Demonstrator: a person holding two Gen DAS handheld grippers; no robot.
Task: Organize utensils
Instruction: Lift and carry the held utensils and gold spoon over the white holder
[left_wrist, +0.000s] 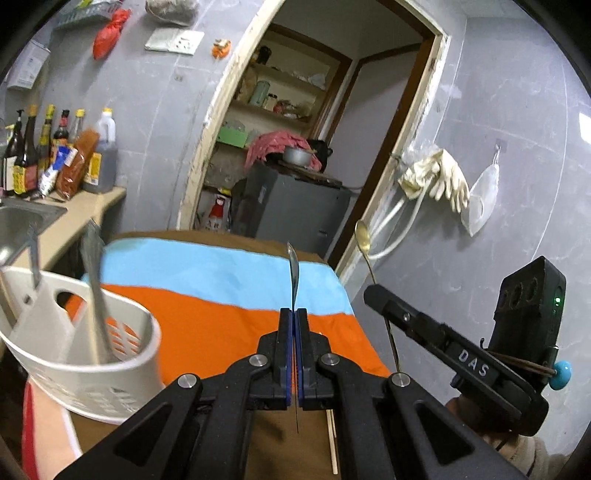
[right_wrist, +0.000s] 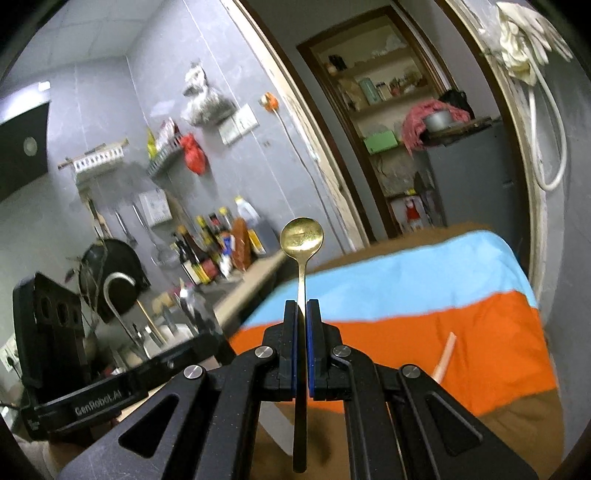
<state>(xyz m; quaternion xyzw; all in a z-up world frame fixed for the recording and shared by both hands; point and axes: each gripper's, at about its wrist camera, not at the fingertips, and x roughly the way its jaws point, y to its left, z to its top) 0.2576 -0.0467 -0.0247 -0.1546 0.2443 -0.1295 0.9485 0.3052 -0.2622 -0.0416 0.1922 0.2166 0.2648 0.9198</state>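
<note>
We see the left gripper (left_wrist: 295, 314) pinching a thin silver metal utensil (left_wrist: 293, 269) seen edge-on, its tip standing up above the orange, blue and brown cloth-covered table (left_wrist: 207, 306). The right gripper (right_wrist: 307, 306) is pressed tight on the stem of a small gold metal spoon (right_wrist: 302, 238), bowl upright and facing us. Both utensils are in the air above the table. At the left stands a white plastic slotted utensil caddy (left_wrist: 110, 373) already holding a blurred grey utensil (left_wrist: 96, 295); a pale wooden chopstick (left_wrist: 333, 443) lies on the brown cloth below the left gripper
</note>
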